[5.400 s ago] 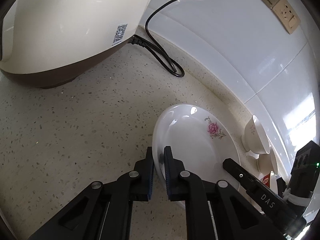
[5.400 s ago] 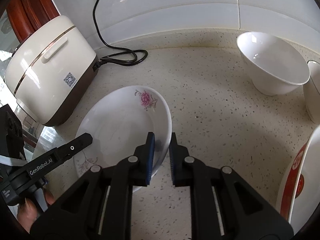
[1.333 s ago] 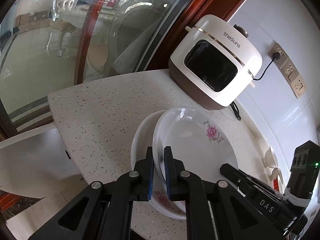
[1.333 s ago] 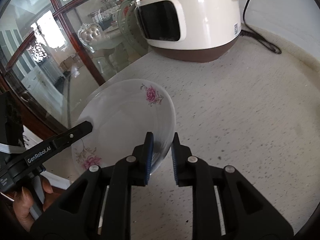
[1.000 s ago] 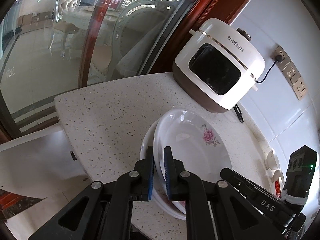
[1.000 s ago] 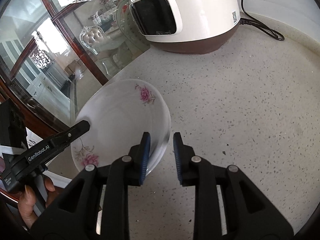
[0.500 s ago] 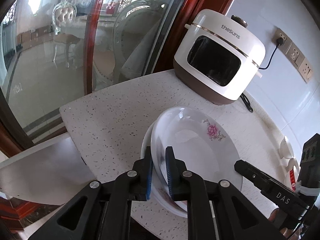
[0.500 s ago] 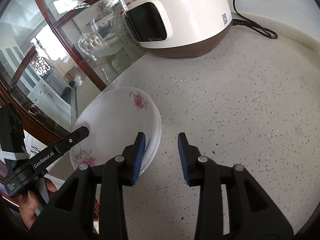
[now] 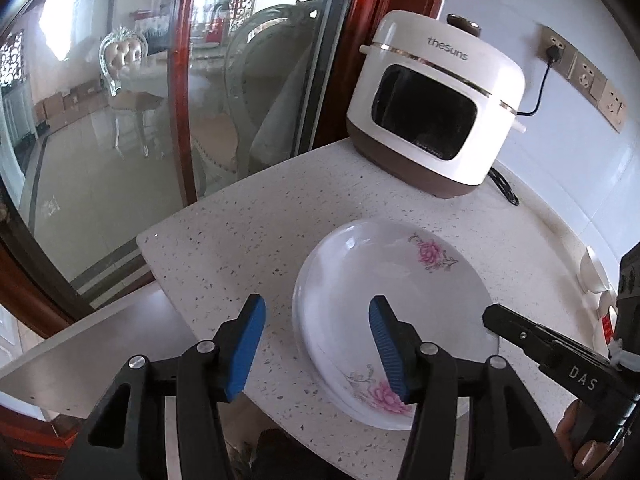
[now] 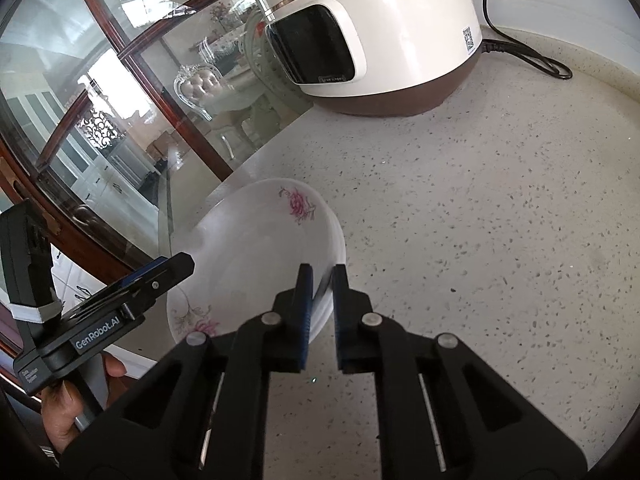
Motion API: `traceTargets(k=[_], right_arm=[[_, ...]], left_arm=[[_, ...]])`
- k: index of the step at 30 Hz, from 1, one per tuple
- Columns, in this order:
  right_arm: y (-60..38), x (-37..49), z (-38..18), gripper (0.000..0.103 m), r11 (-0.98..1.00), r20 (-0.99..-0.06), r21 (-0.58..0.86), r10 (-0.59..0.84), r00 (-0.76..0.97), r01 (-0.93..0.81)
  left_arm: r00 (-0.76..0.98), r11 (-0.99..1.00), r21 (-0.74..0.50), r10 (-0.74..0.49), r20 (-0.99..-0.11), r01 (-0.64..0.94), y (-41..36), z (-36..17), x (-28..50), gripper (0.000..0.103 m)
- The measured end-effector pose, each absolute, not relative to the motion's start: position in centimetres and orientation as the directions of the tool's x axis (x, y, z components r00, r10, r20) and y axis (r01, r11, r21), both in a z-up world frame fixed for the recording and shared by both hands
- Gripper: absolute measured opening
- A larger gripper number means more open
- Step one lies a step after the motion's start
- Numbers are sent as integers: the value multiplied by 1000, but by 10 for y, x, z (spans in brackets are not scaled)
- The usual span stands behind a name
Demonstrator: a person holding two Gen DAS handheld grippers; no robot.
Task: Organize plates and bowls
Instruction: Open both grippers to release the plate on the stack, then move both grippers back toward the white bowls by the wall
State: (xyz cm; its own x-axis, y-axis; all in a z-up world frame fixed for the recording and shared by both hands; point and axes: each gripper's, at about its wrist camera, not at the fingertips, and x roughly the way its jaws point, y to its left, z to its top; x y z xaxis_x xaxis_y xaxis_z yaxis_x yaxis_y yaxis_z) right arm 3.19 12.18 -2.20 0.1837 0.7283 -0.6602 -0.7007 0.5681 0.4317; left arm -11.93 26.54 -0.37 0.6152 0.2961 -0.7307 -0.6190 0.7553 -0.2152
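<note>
My left gripper point(image 9: 316, 346) has just been opening — its jaws stand apart, clear of the stacked floral plates point(image 9: 394, 312) near the table's point(image 9: 248, 240) front corner. My right gripper point(image 10: 319, 294) has just closed onto the plates' rim.

Daylight fills both views, bright and even, coming through the glass panels point(image 9: 120, 120) beyond and to the left of the tongs. The panes carry pale reflections and washed-out highlights, strongest at the upper left in the right wrist view. The speckled tabletop point(image 10: 500, 220) is well lit, with only soft shadows under the flowered plate point(image 9: 392, 300) and the rice cooker point(image 9: 432, 108). A white sheen lies on the plate's inner curve. Focus is sharp in the centre of each view. Fisheye bending curves the window frame point(image 10: 100, 224) and wall strongly toward the edges, and the corners fall into black vignette.
</note>
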Motion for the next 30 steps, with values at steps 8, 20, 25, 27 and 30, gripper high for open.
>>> traceTargets(k=[8, 20, 25, 27, 30], right_arm=[[111, 37, -20, 43, 586, -642, 470, 740, 200, -659], [88, 26, 8, 55, 670, -620, 348, 689, 375, -656], [67, 20, 24, 66, 716, -597, 278, 651, 469, -641], [59, 20, 29, 68, 733, -593, 257, 635, 496, -630], [40, 25, 35, 69, 748, -593, 253, 621, 513, -614]], left_arm=[[613, 742, -228, 295, -733, -630, 267, -10, -116, 55], [632, 748, -206, 341, -696, -631, 253, 1, -114, 59], [666, 765, -206, 354, -656, -610, 243, 11, -115, 64], [679, 776, -206, 351, -644, -597, 238, 14, -113, 65], [689, 785, -208, 344, -638, -584, 232, 16, -110, 65]])
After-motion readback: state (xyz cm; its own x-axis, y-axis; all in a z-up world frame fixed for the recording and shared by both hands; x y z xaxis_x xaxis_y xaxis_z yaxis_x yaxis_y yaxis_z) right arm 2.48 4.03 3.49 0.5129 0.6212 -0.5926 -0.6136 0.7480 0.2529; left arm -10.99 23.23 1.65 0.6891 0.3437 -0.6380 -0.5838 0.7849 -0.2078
